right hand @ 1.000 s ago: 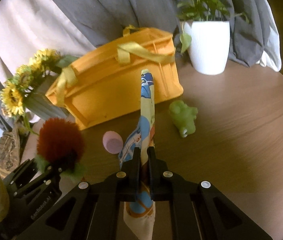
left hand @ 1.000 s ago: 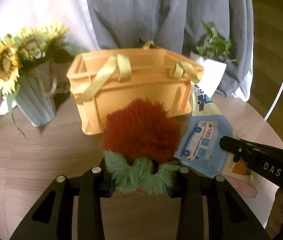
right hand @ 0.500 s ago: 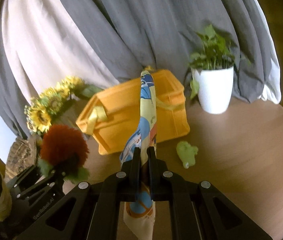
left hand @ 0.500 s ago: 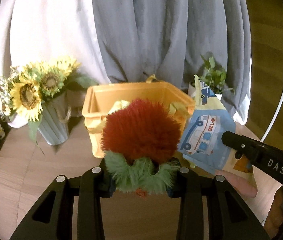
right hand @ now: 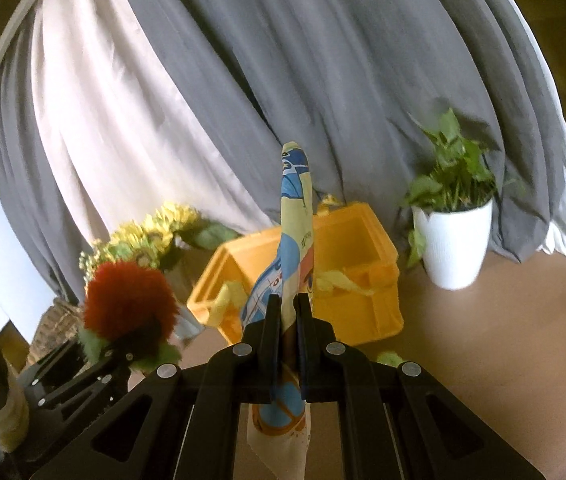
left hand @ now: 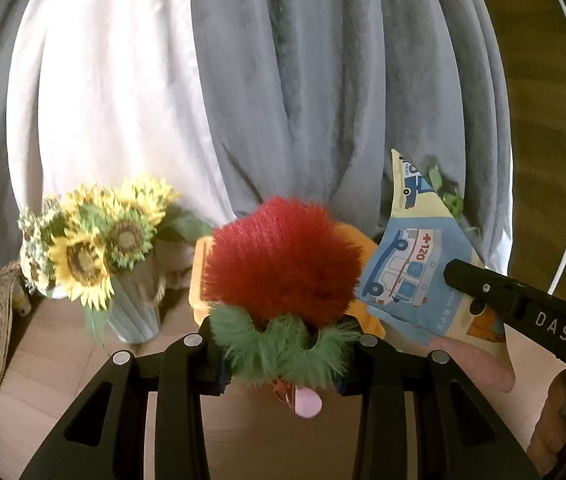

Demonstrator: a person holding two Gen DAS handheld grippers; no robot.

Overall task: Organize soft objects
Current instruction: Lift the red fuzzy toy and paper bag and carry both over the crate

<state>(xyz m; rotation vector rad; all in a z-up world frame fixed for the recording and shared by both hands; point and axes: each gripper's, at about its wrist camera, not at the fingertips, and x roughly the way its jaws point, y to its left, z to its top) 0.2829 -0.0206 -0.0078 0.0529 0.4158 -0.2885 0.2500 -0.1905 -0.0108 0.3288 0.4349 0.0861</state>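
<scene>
My left gripper (left hand: 283, 344) is shut on a fuzzy red plush with a green fringe (left hand: 283, 264), held up above the table; it also shows in the right wrist view (right hand: 127, 304). My right gripper (right hand: 289, 320) is shut on a printed cloth with vehicle pictures (right hand: 295, 216), also seen in the left wrist view (left hand: 411, 272). The orange basket (right hand: 363, 280) with yellow straps stands open on the table below and ahead. In the left wrist view the plush hides most of the basket (left hand: 199, 280). A pink soft ball (left hand: 307, 402) lies below the plush.
A sunflower vase (left hand: 95, 248) stands left of the basket. A white pot with a green plant (right hand: 451, 236) stands to its right. A small green soft toy (right hand: 389, 358) lies on the round wooden table (right hand: 503, 340). Grey and white curtains hang behind.
Both grippers have risen with their objects. The basket and the table have dropped lower in both views and more curtain shows. Both grips are unchanged.
</scene>
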